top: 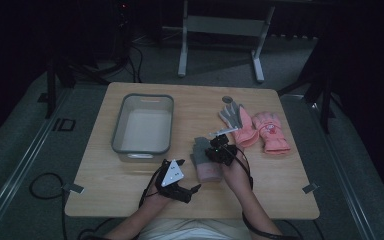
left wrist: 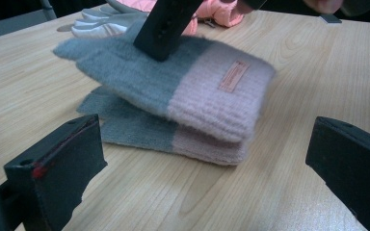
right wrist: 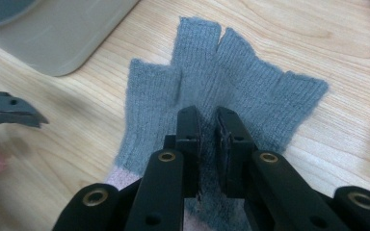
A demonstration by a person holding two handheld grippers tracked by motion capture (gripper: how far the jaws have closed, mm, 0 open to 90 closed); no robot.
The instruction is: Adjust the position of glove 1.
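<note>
I see a fuzzy, matt grey-and-pink knit glove (left wrist: 183, 91) lying on the pale, smooth wood-grain table (left wrist: 279, 192). At its ten o'clock sits a grey plastic bin (top: 142, 125) with a dull sheen; my grippers' jaws look hard, black and matt.

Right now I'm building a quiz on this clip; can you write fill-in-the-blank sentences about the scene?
1. The right claw pinches the upper knitted glove by its ____ part.
2. That glove lies over a matching ____.
3. The left claw has its jaws ____.
4. The grey tub holds ____ gloves.
Missing words: grey; glove; open; no
</note>
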